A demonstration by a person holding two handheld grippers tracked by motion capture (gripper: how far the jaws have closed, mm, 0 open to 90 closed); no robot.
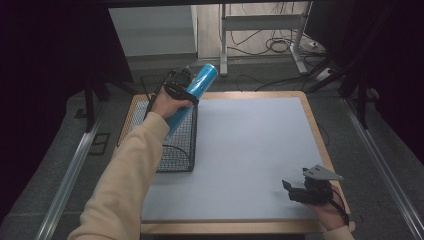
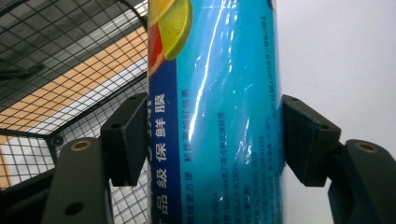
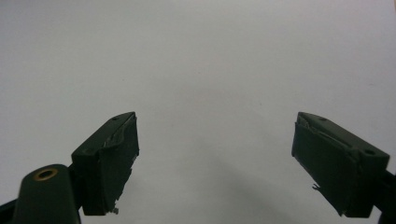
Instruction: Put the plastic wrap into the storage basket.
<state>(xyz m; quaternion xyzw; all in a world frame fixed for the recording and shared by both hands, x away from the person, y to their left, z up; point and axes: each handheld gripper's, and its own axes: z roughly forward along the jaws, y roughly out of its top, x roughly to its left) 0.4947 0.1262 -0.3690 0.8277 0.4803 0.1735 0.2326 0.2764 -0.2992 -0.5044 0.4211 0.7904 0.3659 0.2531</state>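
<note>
While you hold the blue roll (image 1: 194, 93) tilted over the wire basket (image 1: 176, 150) at the left, its glossy wrap could slip through the pads, or its low end could catch the rim as you lower it. Your left gripper (image 2: 212, 140) is clamped on the roll's sides. Near right, your right gripper (image 3: 215, 154) rests wide open, empty, above the mat (image 1: 250, 150).

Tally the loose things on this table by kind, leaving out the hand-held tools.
Blue cling-film roll: 1, clamped in the left tool, tilted over the basket.
Black wire basket: 1, at the table's left edge.
Total: 2.
</note>
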